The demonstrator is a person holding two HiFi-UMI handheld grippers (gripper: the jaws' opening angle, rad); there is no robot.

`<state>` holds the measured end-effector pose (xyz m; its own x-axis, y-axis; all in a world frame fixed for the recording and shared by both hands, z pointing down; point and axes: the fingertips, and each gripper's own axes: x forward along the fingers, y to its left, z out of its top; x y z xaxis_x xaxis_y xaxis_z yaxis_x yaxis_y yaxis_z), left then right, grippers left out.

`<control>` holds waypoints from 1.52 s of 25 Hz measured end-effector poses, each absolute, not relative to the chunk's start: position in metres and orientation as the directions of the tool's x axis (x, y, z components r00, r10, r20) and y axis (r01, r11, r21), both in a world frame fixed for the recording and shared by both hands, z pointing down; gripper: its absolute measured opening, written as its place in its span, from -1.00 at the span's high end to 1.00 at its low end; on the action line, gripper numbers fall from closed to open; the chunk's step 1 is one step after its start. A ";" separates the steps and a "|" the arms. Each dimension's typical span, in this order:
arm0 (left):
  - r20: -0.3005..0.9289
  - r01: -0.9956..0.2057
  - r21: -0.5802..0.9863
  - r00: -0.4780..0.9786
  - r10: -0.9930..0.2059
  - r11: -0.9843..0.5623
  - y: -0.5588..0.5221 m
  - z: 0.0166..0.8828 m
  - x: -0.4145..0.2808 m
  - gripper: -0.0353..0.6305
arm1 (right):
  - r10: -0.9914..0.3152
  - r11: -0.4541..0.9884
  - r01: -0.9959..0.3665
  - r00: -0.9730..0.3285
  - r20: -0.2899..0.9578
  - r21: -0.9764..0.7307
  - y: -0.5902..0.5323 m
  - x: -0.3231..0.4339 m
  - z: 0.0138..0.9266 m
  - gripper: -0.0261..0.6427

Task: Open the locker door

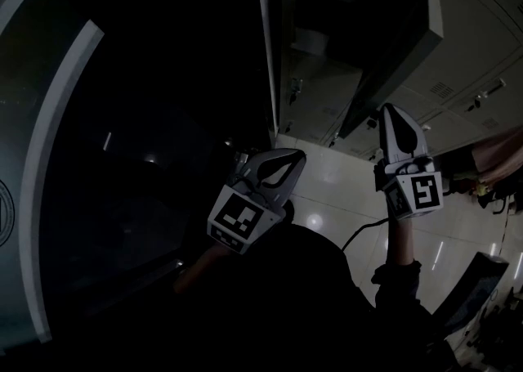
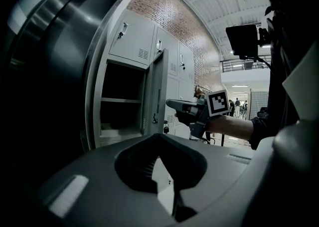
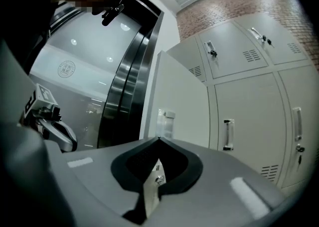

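A grey locker door (image 1: 400, 43) stands swung out from its open compartment (image 2: 122, 101), which holds a shelf. In the right gripper view the door's face (image 3: 182, 96) and its small latch plate (image 3: 166, 121) lie just beyond my right gripper (image 3: 158, 139), apart from it. The right gripper (image 1: 386, 109) is shut with nothing in it, its tips close to the door's edge. My left gripper (image 1: 298, 154) hangs lower and to the left, also shut and empty. The left gripper view looks over its own jaws (image 2: 159, 134) at the open locker and the right gripper (image 2: 170, 103).
Closed grey lockers (image 3: 249, 106) with handles and padlocks fill the wall to the right, under a brick wall (image 2: 169, 16). A curved steel and glass frame (image 1: 57, 117) stands at the left. Glossy floor (image 1: 335, 182) lies below. People stand far off (image 2: 238, 105).
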<state>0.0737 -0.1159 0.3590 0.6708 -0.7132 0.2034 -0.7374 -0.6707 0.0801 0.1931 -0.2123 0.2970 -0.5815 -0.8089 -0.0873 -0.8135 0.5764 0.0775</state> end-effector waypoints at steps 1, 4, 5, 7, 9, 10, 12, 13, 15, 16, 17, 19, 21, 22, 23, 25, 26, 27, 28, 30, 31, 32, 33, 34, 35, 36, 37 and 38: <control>0.205 -0.731 0.077 0.677 -0.707 -0.678 -0.114 0.359 0.074 0.87 | -0.818 0.565 -0.822 -0.569 -0.085 0.071 -0.211 0.196 0.300 0.92; 0.204 -0.726 0.080 0.683 -0.701 -0.683 -0.109 0.364 0.072 0.87 | -0.837 0.539 -0.840 -0.542 -0.072 0.055 -0.202 0.201 0.310 0.92; 0.203 -0.723 0.080 0.686 -0.699 -0.686 -0.106 0.365 0.071 0.87 | -0.844 0.531 -0.846 -0.533 -0.066 0.050 -0.197 0.203 0.313 0.92; 0.200 -0.713 0.075 0.695 -0.690 -0.697 -0.095 0.360 0.069 0.87 | -0.855 0.514 -0.857 -0.515 -0.054 0.040 -0.184 0.207 0.318 0.92; 0.195 -0.711 0.073 0.698 -0.689 -0.699 -0.081 0.357 0.065 0.87 | -0.866 0.498 -0.867 -0.499 -0.042 0.033 -0.169 0.210 0.323 0.92; 0.192 -0.714 0.074 0.695 -0.692 -0.696 -0.073 0.358 0.061 0.87 | -0.870 0.491 -0.870 -0.492 -0.036 0.030 -0.161 0.210 0.325 0.92; 0.187 -0.719 0.081 0.691 -0.698 -0.690 -0.054 0.357 0.054 0.87 | -0.874 0.484 -0.875 -0.485 -0.023 0.023 -0.141 0.207 0.327 0.92; 0.183 -0.722 0.085 0.689 -0.701 -0.687 -0.042 0.356 0.050 0.87 | -0.875 0.484 -0.875 -0.484 -0.016 0.024 -0.130 0.204 0.328 0.92; 0.177 -0.730 0.093 0.681 -0.711 -0.677 -0.019 0.356 0.040 0.87 | -0.873 0.487 -0.873 -0.487 -0.008 0.034 -0.106 0.196 0.328 0.92; 0.176 -0.735 0.094 0.676 -0.715 -0.672 -0.007 0.356 0.035 0.87 | -0.872 0.488 -0.872 -0.489 -0.007 0.039 -0.094 0.192 0.328 0.92; 0.177 -0.738 0.094 0.673 -0.718 -0.668 0.005 0.357 0.030 0.87 | -0.872 0.489 -0.871 -0.490 -0.007 0.041 -0.081 0.187 0.328 0.92; 0.179 -0.743 0.099 0.667 -0.723 -0.662 0.028 0.360 0.023 0.87 | -0.872 0.489 -0.871 -0.490 -0.003 0.046 -0.050 0.180 0.327 0.92; 0.177 -0.748 0.102 0.662 -0.728 -0.656 0.049 0.361 0.017 0.87 | -0.873 0.487 -0.872 -0.488 0.000 0.047 -0.021 0.175 0.327 0.92; 0.176 -0.750 0.102 0.660 -0.730 -0.653 0.057 0.361 0.014 0.87 | -0.874 0.486 -0.873 -0.486 0.002 0.042 -0.007 0.173 0.328 0.92; 0.176 -0.752 0.102 0.658 -0.732 -0.651 0.066 0.361 0.013 0.87 | -0.876 0.483 -0.875 -0.483 0.006 0.037 0.007 0.172 0.329 0.92; 0.175 -0.755 0.104 0.655 -0.735 -0.648 0.081 0.364 0.010 0.87 | -0.880 0.475 -0.880 -0.474 0.018 0.032 0.033 0.169 0.334 0.92; 0.176 -0.757 0.109 0.652 -0.737 -0.644 0.087 0.367 0.008 0.87 | -0.882 0.471 -0.882 -0.470 0.025 0.026 0.044 0.168 0.338 0.92; 0.177 -0.761 0.117 0.648 -0.740 -0.638 0.092 0.371 0.007 0.87 | -0.883 0.468 -0.883 -0.468 0.034 0.019 0.054 0.167 0.342 0.92; 0.179 -0.764 0.123 0.645 -0.743 -0.634 0.098 0.374 0.006 0.87 | -0.883 0.468 -0.884 -0.467 0.043 0.011 0.063 0.166 0.348 0.92; 0.184 -0.765 0.129 0.644 -0.743 -0.631 0.108 0.379 0.005 0.87 | -0.880 0.471 -0.882 -0.471 0.059 -0.002 0.080 0.164 0.359 0.92; 0.185 -0.763 0.130 0.646 -0.741 -0.633 0.112 0.379 0.006 0.87 | -0.879 0.473 -0.881 -0.472 0.062 -0.011 0.087 0.162 0.359 0.92; 0.186 -0.760 0.127 0.649 -0.738 -0.637 0.116 0.379 0.008 0.87 | -0.878 0.474 -0.880 -0.474 0.062 -0.020 0.093 0.158 0.358 0.92; 0.186 -0.757 0.122 0.653 -0.734 -0.642 0.120 0.377 0.010 0.87 | -0.876 0.477 -0.879 -0.477 0.064 -0.027 0.098 0.156 0.358 0.92; 0.186 -0.753 0.114 0.657 -0.731 -0.648 0.123 0.374 0.011 0.87 | -0.874 0.480 -0.877 -0.481 0.066 -0.031 0.102 0.155 0.358 0.92; 0.186 -0.752 0.108 0.658 -0.730 -0.651 0.125 0.372 0.012 0.87 | -0.872 0.484 -0.874 -0.485 0.068 -0.034 0.105 0.153 0.359 0.92; 0.186 -0.753 0.106 0.657 -0.731 -0.650 0.127 0.372 0.012 0.87 | -0.869 0.488 -0.872 -0.490 0.069 -0.035 0.106 0.152 0.360 0.92; 0.187 -0.757 0.108 0.653 -0.734 -0.645 0.127 0.374 0.011 0.87 | -0.867 0.493 -0.869 -0.494 0.067 -0.035 0.105 0.151 0.360 0.92; 0.187 -0.762 0.113 0.647 -0.739 -0.638 0.127 0.376 0.011 0.87 | -0.864 0.498 -0.867 -0.499 0.066 -0.034 0.104 0.150 0.360 0.92</control>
<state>0.0105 0.1275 0.3760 0.6471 -0.7390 0.1873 -0.7615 -0.6382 0.1131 0.1496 0.1040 0.3599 -0.4988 -0.8642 0.0660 -0.8667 0.4976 -0.0344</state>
